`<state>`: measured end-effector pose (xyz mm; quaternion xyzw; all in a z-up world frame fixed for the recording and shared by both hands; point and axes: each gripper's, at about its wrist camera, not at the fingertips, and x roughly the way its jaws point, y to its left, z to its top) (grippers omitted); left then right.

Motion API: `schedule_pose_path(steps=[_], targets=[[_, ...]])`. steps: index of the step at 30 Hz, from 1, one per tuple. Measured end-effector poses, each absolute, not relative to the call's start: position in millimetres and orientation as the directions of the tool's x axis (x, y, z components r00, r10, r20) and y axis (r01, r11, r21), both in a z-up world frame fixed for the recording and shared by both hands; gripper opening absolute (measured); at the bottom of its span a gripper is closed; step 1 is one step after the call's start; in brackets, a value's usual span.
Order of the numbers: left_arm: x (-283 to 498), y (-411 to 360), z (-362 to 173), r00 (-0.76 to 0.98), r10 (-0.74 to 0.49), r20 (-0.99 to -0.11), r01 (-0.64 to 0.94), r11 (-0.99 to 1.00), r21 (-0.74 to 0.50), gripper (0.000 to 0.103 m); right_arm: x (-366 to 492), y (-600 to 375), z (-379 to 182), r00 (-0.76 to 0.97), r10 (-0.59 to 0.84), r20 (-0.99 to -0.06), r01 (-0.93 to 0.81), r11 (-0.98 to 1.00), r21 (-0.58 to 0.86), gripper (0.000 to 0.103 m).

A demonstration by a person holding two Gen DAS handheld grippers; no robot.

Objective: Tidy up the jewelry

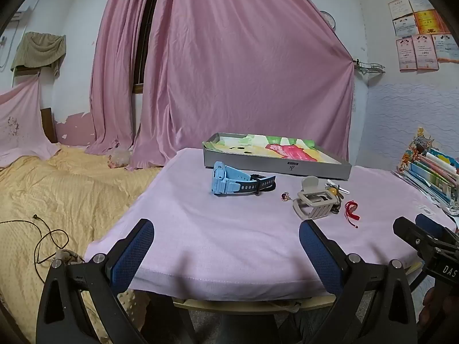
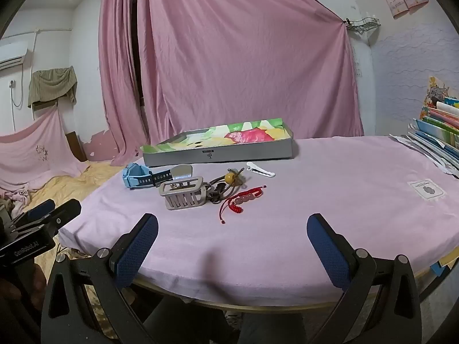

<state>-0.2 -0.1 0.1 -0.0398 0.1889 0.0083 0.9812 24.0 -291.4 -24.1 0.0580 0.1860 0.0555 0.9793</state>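
Left gripper (image 1: pixel 225 233) spread wide, empty, hovering at worktop (image 1: pixel 200 229) near edge. Right gripper (image 2: pixel 232 229) likewise wide, empty, same edge. Nothing sorted yet, by look: tray (image 2: pixel 218 154) at far edge holds only patterned liner. Blue watch (image 1: pixel 229 182), beige claw clip (image 2: pixel 183 193), key bunch (image 2: pixel 226 186), red bracelet (image 2: pixel 243 197), white hair clip (image 2: pixel 259 169) clustered mid-worktop, just before tray. Near half bare cloth: open approach. Book stack (image 2: pixel 436 134) crowds right edge.
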Motion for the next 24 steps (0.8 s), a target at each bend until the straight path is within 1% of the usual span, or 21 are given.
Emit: schedule_pose_path(steps=[24], targets=[[0.0,0.4,-0.1,0.927,-0.003,-0.376,-0.031,0.996,-0.085,0.102,23.9,-293.9,-22.8,0.924,0.132,-0.359,-0.086,0.986,0.139,0.102]])
